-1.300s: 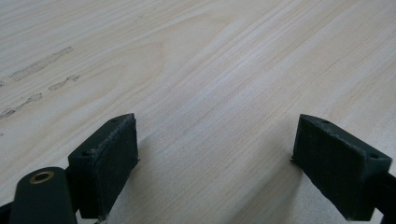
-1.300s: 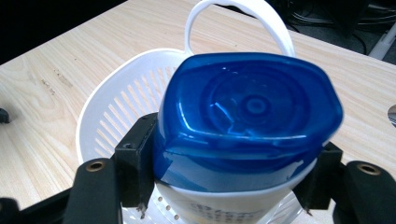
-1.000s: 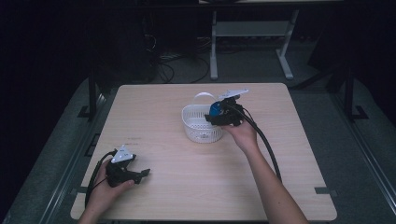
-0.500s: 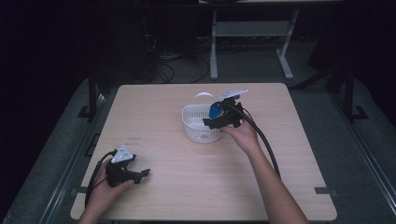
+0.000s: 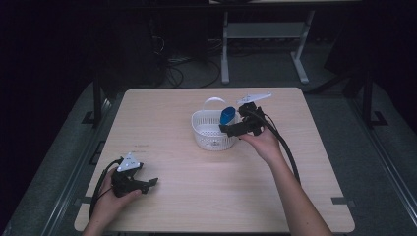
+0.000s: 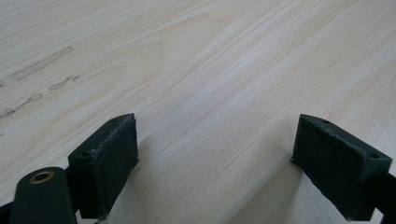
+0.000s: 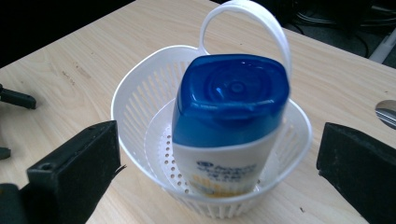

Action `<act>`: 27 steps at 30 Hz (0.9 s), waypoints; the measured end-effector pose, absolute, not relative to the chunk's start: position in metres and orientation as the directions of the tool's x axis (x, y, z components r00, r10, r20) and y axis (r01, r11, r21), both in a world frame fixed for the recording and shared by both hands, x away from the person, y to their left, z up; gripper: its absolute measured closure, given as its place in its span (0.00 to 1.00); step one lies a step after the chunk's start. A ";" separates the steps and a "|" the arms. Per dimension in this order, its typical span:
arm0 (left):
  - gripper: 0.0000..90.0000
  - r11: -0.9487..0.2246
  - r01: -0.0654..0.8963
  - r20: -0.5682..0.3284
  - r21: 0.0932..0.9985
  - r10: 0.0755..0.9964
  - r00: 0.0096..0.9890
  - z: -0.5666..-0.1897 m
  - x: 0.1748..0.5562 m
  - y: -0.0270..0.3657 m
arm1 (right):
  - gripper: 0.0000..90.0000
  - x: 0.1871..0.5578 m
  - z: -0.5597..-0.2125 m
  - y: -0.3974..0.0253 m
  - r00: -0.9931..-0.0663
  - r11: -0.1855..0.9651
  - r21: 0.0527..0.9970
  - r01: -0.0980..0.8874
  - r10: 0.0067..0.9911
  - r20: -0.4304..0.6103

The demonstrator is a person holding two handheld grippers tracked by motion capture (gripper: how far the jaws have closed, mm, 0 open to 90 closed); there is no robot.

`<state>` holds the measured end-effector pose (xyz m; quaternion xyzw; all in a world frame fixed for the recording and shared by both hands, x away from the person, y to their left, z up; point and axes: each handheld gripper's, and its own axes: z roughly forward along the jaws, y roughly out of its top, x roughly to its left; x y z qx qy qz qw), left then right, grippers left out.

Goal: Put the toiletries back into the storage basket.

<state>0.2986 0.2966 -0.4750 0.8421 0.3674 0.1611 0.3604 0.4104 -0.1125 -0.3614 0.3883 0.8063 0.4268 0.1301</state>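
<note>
A dark room surrounds the pale wooden worktop (image 5: 196,196). My right hand-held gripper (image 7: 219,186) hangs released, jaws spread wide, just short of the white basket (image 7: 140,93). Straight ahead of it, between the jaws, the blue-capped bottle (image 7: 229,121) stands cap up in that basket, leaning slightly toward me, touching neither jaw. My left hand-held gripper (image 6: 215,163) rests low on bare wood, well apart from the basket, jaws spread with nothing between them.
</note>
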 end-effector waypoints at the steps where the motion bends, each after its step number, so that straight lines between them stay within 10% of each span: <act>1: 0.15 -0.470 0.503 0.007 0.725 0.735 0.678 -0.475 0.299 0.297 | 0.00 0.409 -0.360 -0.114 -0.664 0.333 0.790 0.515 0.738 0.122; 27: 0.15 -0.475 0.503 0.008 0.723 0.733 0.680 -0.475 0.300 0.296 | 0.00 0.362 -0.361 -0.178 -0.614 0.295 0.803 0.518 0.782 0.109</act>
